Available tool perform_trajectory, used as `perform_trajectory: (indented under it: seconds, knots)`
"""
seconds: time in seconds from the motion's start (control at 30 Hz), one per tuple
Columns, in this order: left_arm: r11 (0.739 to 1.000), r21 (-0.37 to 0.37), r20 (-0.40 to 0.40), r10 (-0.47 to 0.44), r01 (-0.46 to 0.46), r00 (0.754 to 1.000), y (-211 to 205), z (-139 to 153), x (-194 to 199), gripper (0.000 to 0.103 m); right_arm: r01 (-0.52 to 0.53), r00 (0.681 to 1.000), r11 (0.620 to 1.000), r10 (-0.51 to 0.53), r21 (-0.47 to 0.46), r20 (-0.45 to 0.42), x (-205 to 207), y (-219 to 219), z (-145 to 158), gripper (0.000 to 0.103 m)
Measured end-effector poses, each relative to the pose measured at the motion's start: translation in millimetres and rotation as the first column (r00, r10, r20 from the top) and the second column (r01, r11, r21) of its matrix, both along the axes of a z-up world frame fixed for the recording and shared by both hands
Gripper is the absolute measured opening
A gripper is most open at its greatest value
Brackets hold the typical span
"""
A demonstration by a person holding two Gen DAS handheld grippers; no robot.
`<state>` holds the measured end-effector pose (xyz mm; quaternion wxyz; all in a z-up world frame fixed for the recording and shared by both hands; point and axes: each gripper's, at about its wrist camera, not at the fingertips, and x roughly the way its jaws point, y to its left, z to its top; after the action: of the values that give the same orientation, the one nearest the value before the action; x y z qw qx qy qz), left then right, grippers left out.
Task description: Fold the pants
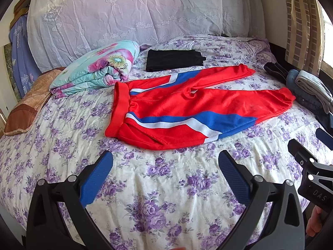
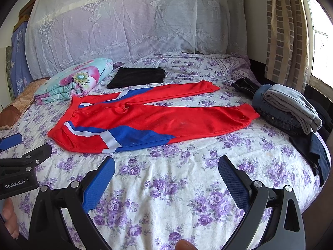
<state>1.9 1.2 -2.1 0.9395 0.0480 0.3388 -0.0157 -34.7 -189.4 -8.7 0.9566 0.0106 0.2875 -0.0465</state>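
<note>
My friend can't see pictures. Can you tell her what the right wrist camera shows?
Red pants lie spread flat on a purple-flowered bedspread, unfolded. The open right gripper hovers in front, holding nothing.

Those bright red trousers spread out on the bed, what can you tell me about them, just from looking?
The red pants look like shiny, smooth sportswear, with blue and white stripes slanting across the hip and thigh and a ribbed red waistband. They lie flat and unfolded on the floral bedspread, waistband to the left, both legs running right and spread apart in a V, cuffs gathered at the ends. A few light wrinkles show. Nothing grips them, and neither gripper touches them. The far leg's cuff ends near the folded black garment.
</note>
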Motion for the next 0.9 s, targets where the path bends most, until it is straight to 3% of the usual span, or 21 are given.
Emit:
perform_trajectory:
  seconds: [0.9]
  knots:
    - [1.0, 0.001, -0.004, -0.001, 0.001, 1.0, 0.1, 2.2, -0.6, 0.099, -0.001, 1.0, 1.0, 0.001, 0.0, -0.003, 0.0, 2.1, -0.3, 0.1]
